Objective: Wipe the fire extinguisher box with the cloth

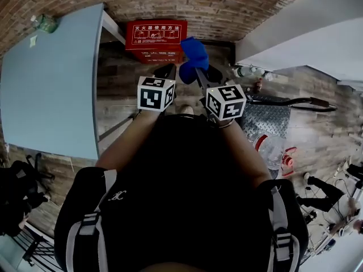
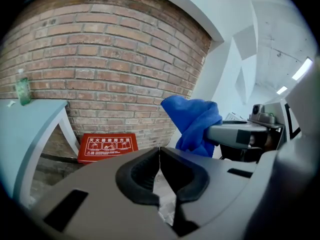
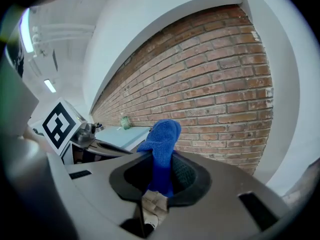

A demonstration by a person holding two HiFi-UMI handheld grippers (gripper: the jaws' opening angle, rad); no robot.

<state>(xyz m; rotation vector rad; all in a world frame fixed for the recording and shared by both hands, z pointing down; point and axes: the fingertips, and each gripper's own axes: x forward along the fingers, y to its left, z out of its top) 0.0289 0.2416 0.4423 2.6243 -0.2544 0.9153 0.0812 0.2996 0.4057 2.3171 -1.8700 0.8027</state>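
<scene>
- The right tool is clenched on the blue terry cloth. The cloth stands up out of the jaws in a loose bunch.
- The left tool is closed, its jaws touching edge to edge with nothing between them.
- The person holds both tools side by side in front of a dark-clothed torso. Each tool carries a white marker cube with square black patterns.
- The red rectangular fire extinguisher box stands on the wooden plank floor against the red brick wall. It has white lettering and pictograms on its upper face. It lies ahead of both tools and apart from them.
- In the head view the cloth overlaps the right end of the box. The left gripper view shows the cloth above and to the right of the box, clear of it.
- The light blue bench stands just to the left of the box, and its white leg comes down beside the box's left edge.
- A green plastic bottle stands upright on the far corner of the bench, next to the wall.
- To the right of the tools stands a metal cart with a chequer-plate deck and a black handle bar. A clear bottle lies on the floor near the cart's far end.
</scene>
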